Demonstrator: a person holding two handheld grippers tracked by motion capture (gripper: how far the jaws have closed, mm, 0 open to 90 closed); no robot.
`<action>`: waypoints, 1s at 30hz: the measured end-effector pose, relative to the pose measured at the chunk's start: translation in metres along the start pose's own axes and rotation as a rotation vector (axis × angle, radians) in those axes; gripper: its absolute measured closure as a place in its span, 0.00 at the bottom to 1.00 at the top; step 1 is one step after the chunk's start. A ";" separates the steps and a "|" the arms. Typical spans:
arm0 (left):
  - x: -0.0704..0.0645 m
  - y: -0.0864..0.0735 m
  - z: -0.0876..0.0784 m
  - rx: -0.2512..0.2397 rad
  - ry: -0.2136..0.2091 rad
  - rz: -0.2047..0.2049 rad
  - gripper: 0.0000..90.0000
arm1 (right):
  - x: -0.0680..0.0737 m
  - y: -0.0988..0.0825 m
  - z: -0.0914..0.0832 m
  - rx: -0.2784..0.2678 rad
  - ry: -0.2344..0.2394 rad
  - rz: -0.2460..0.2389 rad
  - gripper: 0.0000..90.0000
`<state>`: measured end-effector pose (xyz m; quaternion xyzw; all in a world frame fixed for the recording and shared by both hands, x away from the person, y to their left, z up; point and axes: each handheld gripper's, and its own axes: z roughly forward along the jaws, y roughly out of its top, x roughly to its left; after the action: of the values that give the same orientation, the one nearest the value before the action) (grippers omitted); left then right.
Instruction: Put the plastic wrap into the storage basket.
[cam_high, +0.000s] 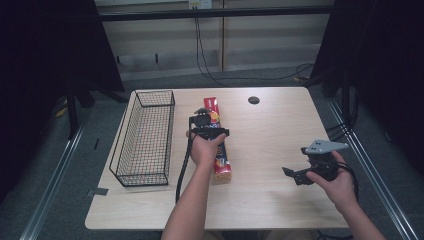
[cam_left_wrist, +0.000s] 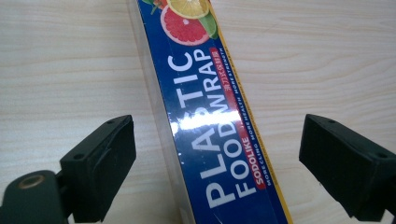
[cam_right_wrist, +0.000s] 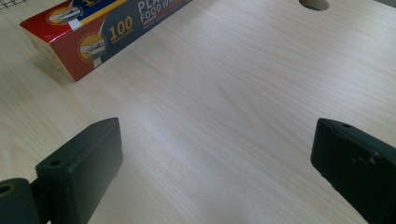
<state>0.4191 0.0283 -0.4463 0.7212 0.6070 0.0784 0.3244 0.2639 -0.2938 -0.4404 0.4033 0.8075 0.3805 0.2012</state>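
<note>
Left claw (cam_left_wrist: 217, 154): jaws apart, straddling the plastic wrap box (cam_left_wrist: 210, 121), no contact yet, placed for a grasp across its width. Box lies flat on worktop (cam_high: 270, 135) beside wire basket (cam_high: 145, 137). Right claw (cam_high: 300, 175): open, idle.

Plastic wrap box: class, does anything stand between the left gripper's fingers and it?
Nothing visible does. The left gripper hangs over the plastic wrap box, its fingers apart on either side with only bare table in the gaps, not yet pressing on it.
</note>
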 end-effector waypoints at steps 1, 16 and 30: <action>0.001 0.000 0.001 0.005 0.005 0.009 0.13 | 0.000 0.000 0.000 0.002 0.000 0.000 0.02; -0.006 0.004 0.006 0.016 0.017 0.013 0.16 | 0.000 0.000 -0.001 -0.005 -0.007 0.007 0.02; -0.004 0.007 0.017 0.051 0.046 -0.008 0.24 | 0.001 -0.003 -0.002 -0.002 -0.006 0.013 0.02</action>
<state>0.4327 0.0181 -0.4543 0.7246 0.6191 0.0784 0.2923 0.2612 -0.2951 -0.4413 0.4092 0.8039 0.3815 0.2017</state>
